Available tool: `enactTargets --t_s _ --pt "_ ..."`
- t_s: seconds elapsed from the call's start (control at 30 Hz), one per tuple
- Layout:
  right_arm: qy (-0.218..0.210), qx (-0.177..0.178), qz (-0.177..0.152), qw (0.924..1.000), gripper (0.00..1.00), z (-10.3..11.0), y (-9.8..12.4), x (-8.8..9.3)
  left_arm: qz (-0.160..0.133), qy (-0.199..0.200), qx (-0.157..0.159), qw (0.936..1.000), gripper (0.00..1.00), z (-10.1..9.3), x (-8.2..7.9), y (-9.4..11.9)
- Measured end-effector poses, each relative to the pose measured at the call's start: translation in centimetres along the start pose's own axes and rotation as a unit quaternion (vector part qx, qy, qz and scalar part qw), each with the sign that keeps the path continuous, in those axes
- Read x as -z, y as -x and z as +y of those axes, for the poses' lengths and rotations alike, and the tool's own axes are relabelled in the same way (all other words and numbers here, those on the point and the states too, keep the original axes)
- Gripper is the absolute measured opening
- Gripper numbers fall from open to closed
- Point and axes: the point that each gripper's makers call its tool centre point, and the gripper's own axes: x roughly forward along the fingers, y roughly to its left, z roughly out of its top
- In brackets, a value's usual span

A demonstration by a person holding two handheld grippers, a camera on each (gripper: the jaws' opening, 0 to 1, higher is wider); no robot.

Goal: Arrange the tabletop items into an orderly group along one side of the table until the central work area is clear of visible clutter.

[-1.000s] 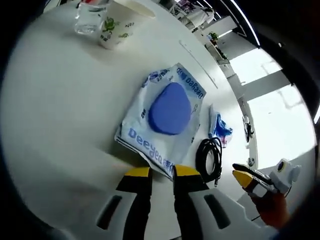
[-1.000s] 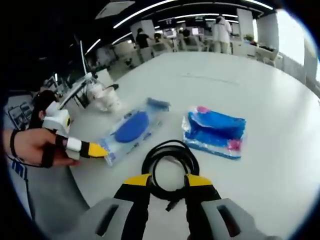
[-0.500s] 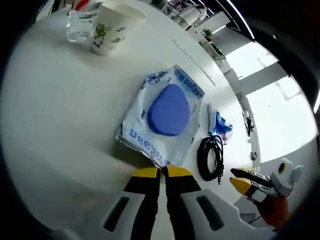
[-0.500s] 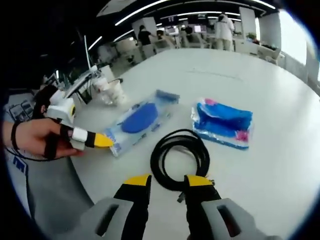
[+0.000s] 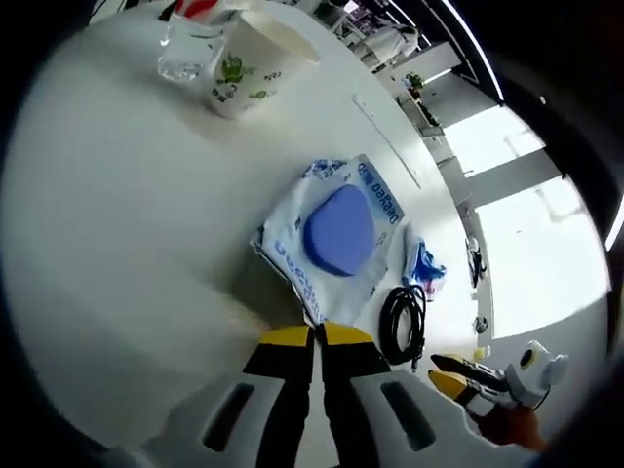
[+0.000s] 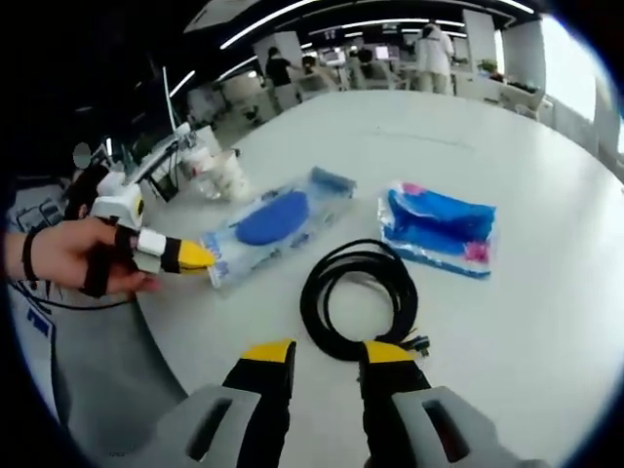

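— On the white bench point(image 5: 117, 224), where does everything lie?

— Right ahead of my left gripper point(image 5: 314, 335) lies the clear packet with the blue pad point(image 5: 336, 234) inside. Its near corner sits between my yellow tips, and I hold them clenched on it. In the right gripper view that same left gripper point(image 6: 200, 257) reaches in from the left in my hand point(image 6: 68, 258), tips on the packet's point(image 6: 275, 222) edge.

— And your other gripper?

— My right gripper point(image 6: 328, 351) is released, jaws parted with nothing between them. It hovers just short of the coiled black cable point(image 6: 359, 299), whose plug end lies near my right tip. From the left gripper view the right gripper point(image 5: 450, 375) shows at lower right, beside the cable point(image 5: 402, 327).

— What else?

— Beyond the cable rests a blue plastic bag point(image 6: 441, 227) with a pink patch. At the far end of the bench stands a paper cup with green print point(image 5: 249, 63), just beside a clear plastic cup point(image 5: 187, 51).
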Motion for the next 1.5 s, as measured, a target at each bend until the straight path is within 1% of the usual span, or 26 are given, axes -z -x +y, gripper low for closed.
enactTargets --t_s 0.13,0.27,0.43,0.57,0.7,0.83,0.97,1.07,1.33,1.43,1.5 --pt "0.000 -0.002 0.000 1.0000 0.24 0.4 -0.1 -0.1 0.005 -0.014 0.000 0.9999 0.00 0.5 0.1 0.8" --pt "0.003 -0.004 -0.001 1.0000 0.24 0.9 -0.4 -0.2 0.012 -0.023 -0.003 0.9997 0.00 1.7 0.5 1.9" --pt "0.012 -0.012 0.003 0.9999 0.24 2.0 -0.9 -0.4 0.026 -0.028 -0.008 0.9992 0.00 3.4 1.4 3.3" --pt "0.021 -0.017 0.006 0.9996 0.24 2.6 -1.4 -0.7 0.039 -0.032 -0.012 0.9987 0.00 4.5 2.2 4.4" --pt "0.029 -0.021 0.008 0.9993 0.24 3.2 -1.8 -1.1 0.053 -0.054 -0.019 0.9970 0.00 5.5 2.6 5.5" --pt "0.037 -0.025 0.009 0.9990 0.24 3.8 -2.4 -1.6 0.064 -0.071 -0.025 0.9951 0.00 6.6 2.5 6.5" --pt "0.041 -0.030 0.012 0.9986 0.24 4.4 -2.9 -1.8 0.075 -0.084 -0.030 0.9932 0.00 7.3 2.4 7.1" --pt "0.041 -0.033 0.014 0.9985 0.24 4.7 -3.3 -1.8 0.090 -0.106 -0.031 0.9897 0.00 7.9 2.6 7.6" --pt "0.042 -0.043 0.027 0.9979 0.24 6.0 -4.4 -1.3 0.090 -0.147 -0.045 0.9840 0.00 9.2 2.5 8.7" --pt "0.044 -0.048 0.030 0.9975 0.24 6.7 -4.9 -1.5 0.088 -0.169 -0.054 0.9802 0.00 9.9 2.1 9.2" --pt "0.046 -0.050 0.032 0.9972 0.24 7.1 -5.0 -1.7 0.085 -0.175 -0.058 0.9792 0.00 10.4 1.6 9.4"
